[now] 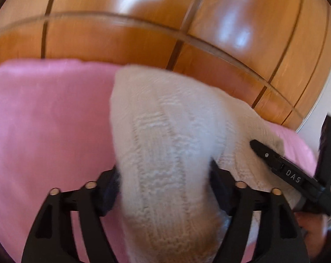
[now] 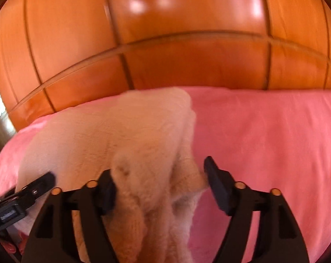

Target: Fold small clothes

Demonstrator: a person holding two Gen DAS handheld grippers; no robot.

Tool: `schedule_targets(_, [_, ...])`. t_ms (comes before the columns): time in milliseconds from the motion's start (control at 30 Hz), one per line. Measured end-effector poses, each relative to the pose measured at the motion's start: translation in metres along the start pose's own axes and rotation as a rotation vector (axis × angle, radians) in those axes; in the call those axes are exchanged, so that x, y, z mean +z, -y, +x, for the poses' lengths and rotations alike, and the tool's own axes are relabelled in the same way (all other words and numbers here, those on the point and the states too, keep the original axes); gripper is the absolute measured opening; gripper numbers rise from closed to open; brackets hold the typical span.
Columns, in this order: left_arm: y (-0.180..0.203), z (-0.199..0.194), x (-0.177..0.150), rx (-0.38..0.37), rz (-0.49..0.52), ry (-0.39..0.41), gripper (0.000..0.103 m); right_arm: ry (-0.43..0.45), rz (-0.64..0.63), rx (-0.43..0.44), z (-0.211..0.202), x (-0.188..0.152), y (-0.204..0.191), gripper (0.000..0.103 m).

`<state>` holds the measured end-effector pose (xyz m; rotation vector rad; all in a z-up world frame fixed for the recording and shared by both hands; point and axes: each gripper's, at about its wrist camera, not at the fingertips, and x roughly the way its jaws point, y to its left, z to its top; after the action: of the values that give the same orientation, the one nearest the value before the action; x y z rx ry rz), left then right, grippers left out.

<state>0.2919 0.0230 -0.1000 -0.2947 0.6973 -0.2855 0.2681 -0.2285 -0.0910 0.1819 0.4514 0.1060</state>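
White knit garment (image 1: 165, 153) lies bunched on the pink blanket (image 1: 45, 120), running between the spread jaws of the left gripper (image 1: 164, 175); right gripper (image 2: 160, 175) jaws likewise stand apart, fabric between them, right pad clear; wooden panelling (image 2: 165, 32) behind.
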Motion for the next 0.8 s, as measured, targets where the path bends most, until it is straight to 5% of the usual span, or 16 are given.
schedule_targets(133, [0.000, -0.009, -0.008, 0.006, -0.005, -0.005, 0.082, 0.021, -0.029, -0.061, -0.006, -0.001, -0.007, 0.084])
schedule_targets(333, [-0.003, -0.044, -0.032, 0.029, -0.002, 0.100, 0.082, 0.110, -0.079, -0.055, -0.058, -0.020, -0.023, 0.101])
schedule_targets(467, [-0.004, -0.059, -0.039, 0.079, -0.019, 0.147, 0.084, 0.091, -0.159, -0.180, -0.069, -0.032, -0.033, 0.101])
schedule_targets(533, [-0.006, -0.055, -0.038, 0.121, -0.031, 0.129, 0.086, 0.046, -0.148, -0.379, -0.059, -0.037, -0.025, 0.101])
schedule_targets(600, [-0.006, -0.044, -0.037, 0.138, -0.032, 0.071, 0.090, -0.068, -0.052, -0.485, -0.039, -0.043, 0.002, 0.101])
schedule_targets(700, [-0.007, -0.019, -0.036, 0.142, -0.031, -0.051, 0.093, -0.169, 0.079, -0.442, -0.022, -0.045, 0.030, 0.101])
schedule_targets(800, [-0.007, -0.023, -0.037, 0.143, -0.037, -0.030, 0.093, -0.139, 0.083, -0.438, -0.028, -0.045, 0.030, 0.101])
